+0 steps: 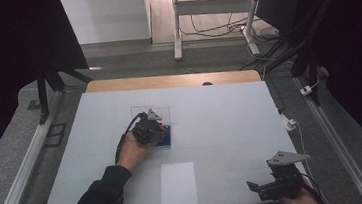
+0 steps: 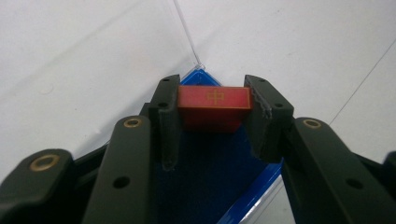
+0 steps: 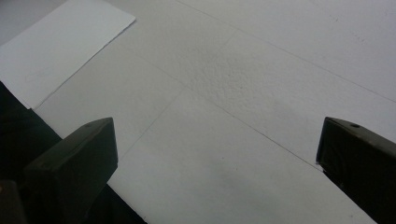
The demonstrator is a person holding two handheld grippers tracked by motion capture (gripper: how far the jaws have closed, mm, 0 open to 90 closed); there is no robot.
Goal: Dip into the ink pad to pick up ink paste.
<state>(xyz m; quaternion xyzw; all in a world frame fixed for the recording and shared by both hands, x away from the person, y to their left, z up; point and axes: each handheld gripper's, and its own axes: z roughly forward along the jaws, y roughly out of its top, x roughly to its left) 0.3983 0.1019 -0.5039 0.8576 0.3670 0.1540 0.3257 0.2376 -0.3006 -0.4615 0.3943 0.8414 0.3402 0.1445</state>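
A red block point(image 2: 214, 101) with a gold mark on its top face sits between the jaws of my left gripper point(image 2: 212, 112), which is shut on it. Under it lies a blue felt-lined tray point(image 2: 210, 172) beside a clear plastic lid point(image 2: 187, 32). From above, the left gripper point(image 1: 157, 129) sits over the blue tray point(image 1: 167, 139) near the table's middle, a hand around it. My right gripper point(image 1: 257, 189) rests at the front right corner, and the right gripper view has its jaws wide open over bare table.
A white sheet of paper point(image 1: 178, 186) lies at the front centre of the white table point(image 1: 221, 118), also seen as paper point(image 3: 51, 46) at the upper left. The table's front edge point(image 3: 116, 205) runs close below the right gripper. A desk frame and cables stand beyond the far edge.
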